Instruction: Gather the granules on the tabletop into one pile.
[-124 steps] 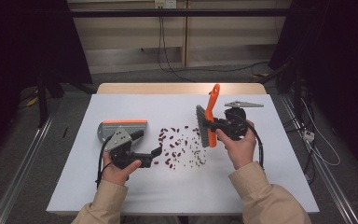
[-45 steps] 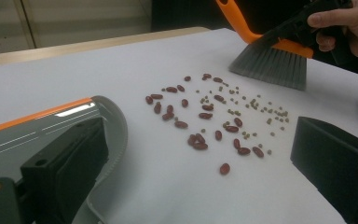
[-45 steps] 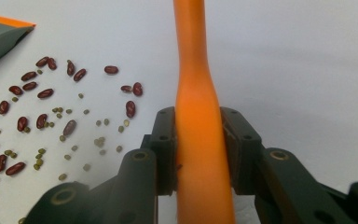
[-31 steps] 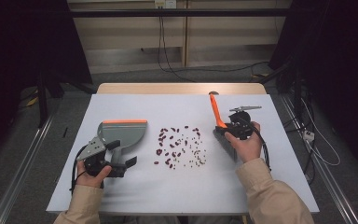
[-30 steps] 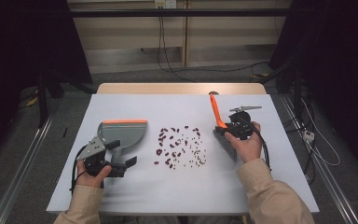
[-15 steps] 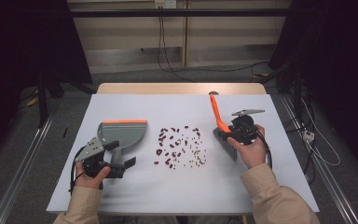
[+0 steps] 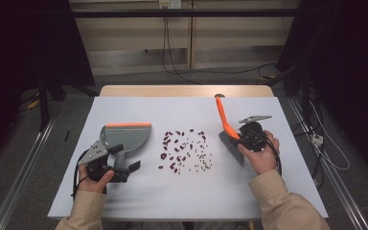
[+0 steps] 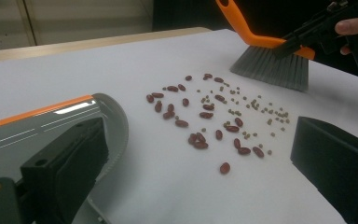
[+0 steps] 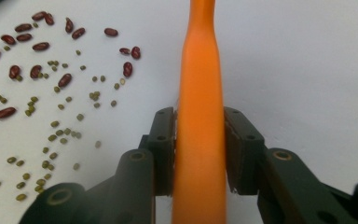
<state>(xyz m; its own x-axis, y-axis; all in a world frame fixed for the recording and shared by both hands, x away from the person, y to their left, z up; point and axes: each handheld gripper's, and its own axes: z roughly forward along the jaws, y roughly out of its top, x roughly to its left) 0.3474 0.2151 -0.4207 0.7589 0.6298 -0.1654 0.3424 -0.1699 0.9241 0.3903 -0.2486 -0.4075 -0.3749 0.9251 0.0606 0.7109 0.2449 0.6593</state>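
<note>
Red beans and small green ones point(image 7: 184, 151) lie scattered mid-table, also seen from the left gripper point(image 8: 214, 121) and the right one point(image 9: 37, 70). To their right, an orange-handled brush point(image 7: 223, 117) rests its grey bristles point(image 8: 270, 70) on the sheet. My right gripper point(image 7: 240, 138) has just been closing on the handle point(image 9: 200, 70); its pads point(image 9: 165, 135) press on both sides. A grey dustpan point(image 7: 124, 136) with an orange edge lies left of the beans. My left gripper point(image 7: 127, 165) stands open, one jaw over the pan's rim point(image 8: 116, 135), bare table between the jaws.
The white sheet point(image 7: 172, 201) covers the table, with a wooden strip point(image 7: 187, 91) at the far edge. Cables point(image 7: 172, 67) run over the floor behind. Metal rails point(image 7: 24, 172) flank the table on the floor. Dark curtains close both sides.
Four seconds ago the brush was held up over the beans; now it rests right of them. The left hand has drawn back to the left. Little has shifted in the last second.
</note>
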